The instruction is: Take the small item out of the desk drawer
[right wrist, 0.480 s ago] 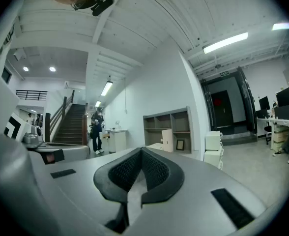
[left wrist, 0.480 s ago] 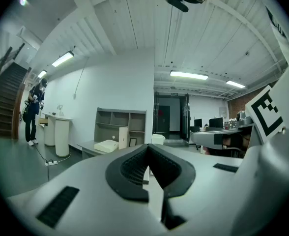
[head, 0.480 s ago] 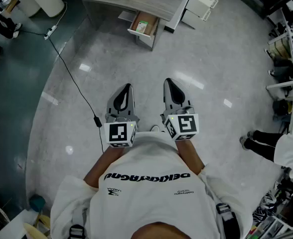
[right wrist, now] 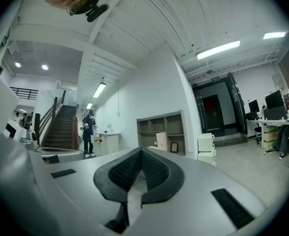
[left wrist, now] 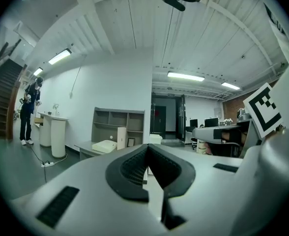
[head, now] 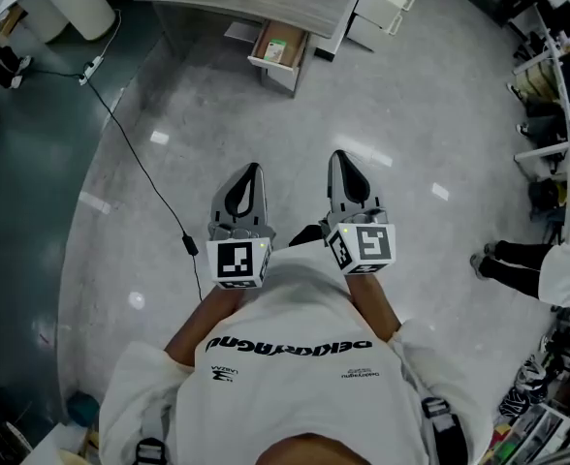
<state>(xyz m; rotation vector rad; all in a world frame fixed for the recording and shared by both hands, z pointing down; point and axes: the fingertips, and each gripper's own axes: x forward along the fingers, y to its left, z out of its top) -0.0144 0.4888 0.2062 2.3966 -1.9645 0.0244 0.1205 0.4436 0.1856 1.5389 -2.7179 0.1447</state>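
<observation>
left grey two-jaw gripper (head: pixel 251 173): jaws pressed together, nothing between | right grey two-jaw gripper (head: pixel 339 160): jaws together, empty | small green-and-white flat item (head: pixel 275 51): lying in open pale wooden desk drawer (head: pixel 275 74), well ahead of both grippers; long axis along drawer's depth, toward grey-topped desk (head: pixel 266 6)

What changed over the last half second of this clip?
Left gripper and right gripper sit slightly lower in the head view; a dark shoe now shows between them, suggesting a step. Both jaws stay shut, empty; the drawer stays open, small item inside.
</observation>
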